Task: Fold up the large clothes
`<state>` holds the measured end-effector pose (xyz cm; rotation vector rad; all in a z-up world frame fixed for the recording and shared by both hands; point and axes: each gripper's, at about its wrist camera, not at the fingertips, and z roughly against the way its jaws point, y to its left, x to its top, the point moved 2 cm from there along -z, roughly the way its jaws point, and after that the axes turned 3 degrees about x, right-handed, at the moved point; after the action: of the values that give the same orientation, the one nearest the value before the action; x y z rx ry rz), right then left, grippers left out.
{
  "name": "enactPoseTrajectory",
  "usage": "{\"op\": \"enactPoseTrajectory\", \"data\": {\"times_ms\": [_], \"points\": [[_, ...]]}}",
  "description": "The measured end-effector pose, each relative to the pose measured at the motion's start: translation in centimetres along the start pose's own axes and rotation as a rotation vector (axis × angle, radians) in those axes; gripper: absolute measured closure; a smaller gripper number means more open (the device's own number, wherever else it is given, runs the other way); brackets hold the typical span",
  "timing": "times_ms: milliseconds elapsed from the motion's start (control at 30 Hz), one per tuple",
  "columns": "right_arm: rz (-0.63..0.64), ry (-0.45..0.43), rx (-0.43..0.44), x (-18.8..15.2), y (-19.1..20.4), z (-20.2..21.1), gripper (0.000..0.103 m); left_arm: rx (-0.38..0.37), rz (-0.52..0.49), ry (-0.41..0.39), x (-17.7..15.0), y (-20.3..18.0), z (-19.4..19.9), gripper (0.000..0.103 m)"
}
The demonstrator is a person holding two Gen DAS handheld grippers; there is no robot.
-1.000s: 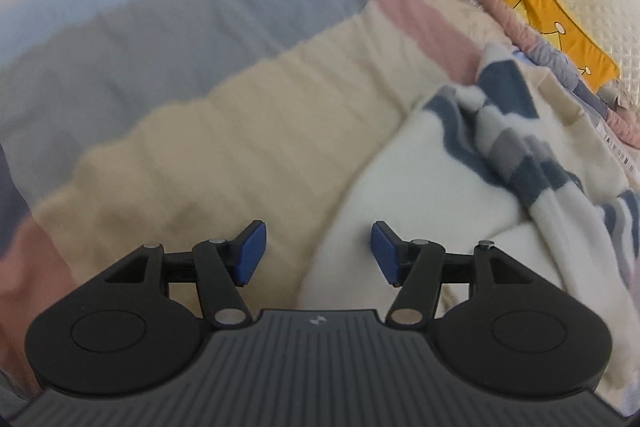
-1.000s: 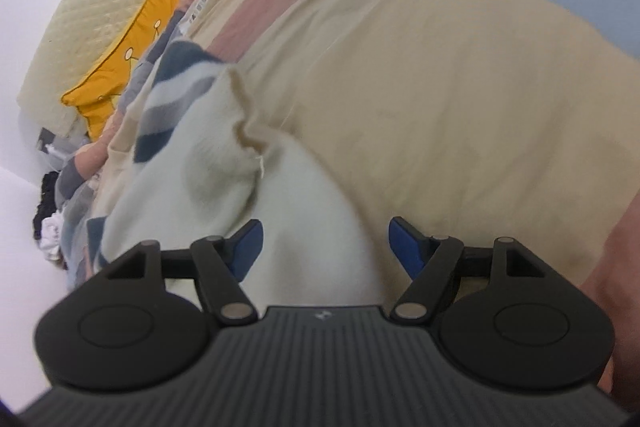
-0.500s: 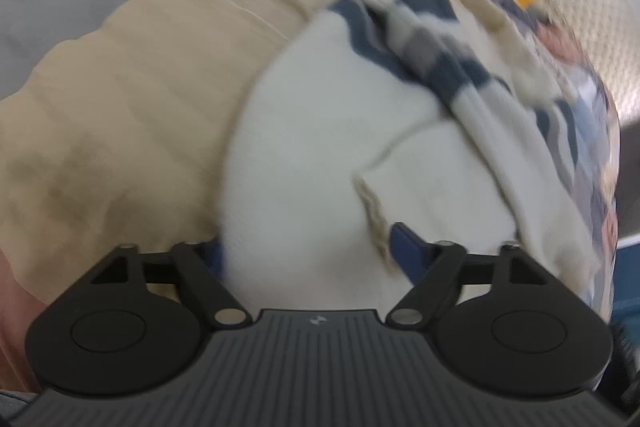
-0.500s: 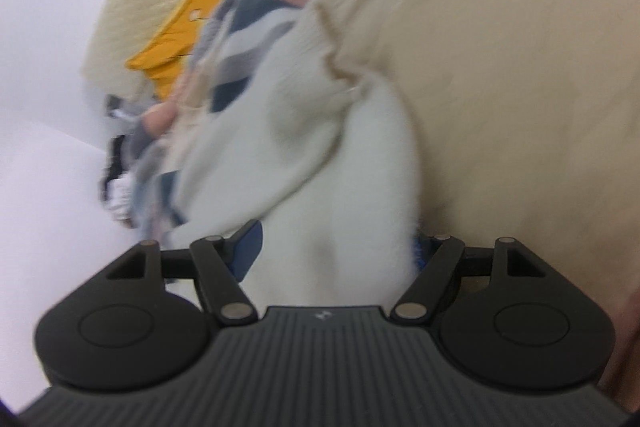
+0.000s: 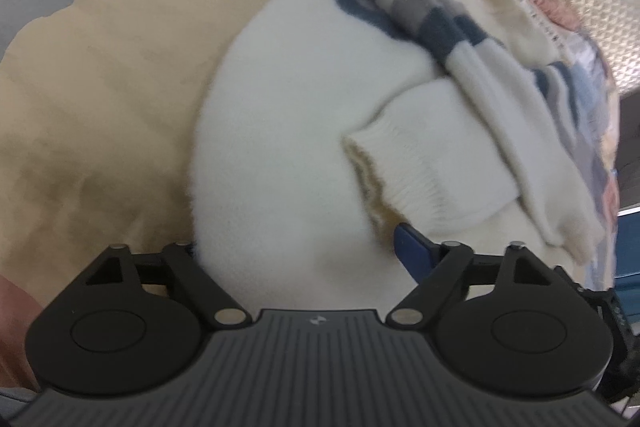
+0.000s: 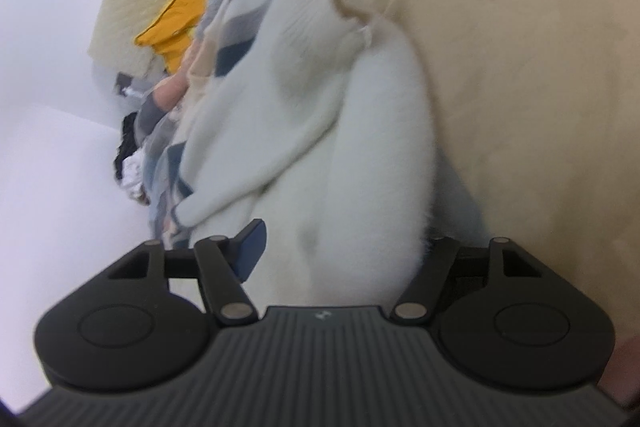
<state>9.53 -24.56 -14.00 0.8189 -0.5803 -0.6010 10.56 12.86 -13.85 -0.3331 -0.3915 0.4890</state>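
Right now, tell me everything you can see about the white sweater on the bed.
The white sweater is fuzzy cream knit with navy and grey stripes. It lies crumpled, unfolded, on the tan bedspread, one sleeve with a ribbed cuff draped over the body. The left gripper and right gripper both straddle its near edge, jaws closing around the fabric, not yet pressing it.

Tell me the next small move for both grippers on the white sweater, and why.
Probably finish closing both. The sweater's white edge already lies between the jaws of the left gripper and right gripper, both closing. Whether the pads press yet I cannot tell, so lifting now might drop it onto the bedspread.
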Motion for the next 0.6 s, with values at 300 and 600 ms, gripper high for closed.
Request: {"op": "enactPoseTrajectory", "data": {"times_ms": [300, 600], "points": [[-0.017, -0.029, 0.025, 0.3, -0.2, 0.4, 0.08, -0.132, -0.011, -0.146, 0.2, -0.3, 3.4, 0.085], [-0.001, -0.105, 0.329, 0.8, 2.2, 3.9, 0.085, -0.336, 0.051, -0.252, 0.8, 0.8, 9.7, 0.09]]}}
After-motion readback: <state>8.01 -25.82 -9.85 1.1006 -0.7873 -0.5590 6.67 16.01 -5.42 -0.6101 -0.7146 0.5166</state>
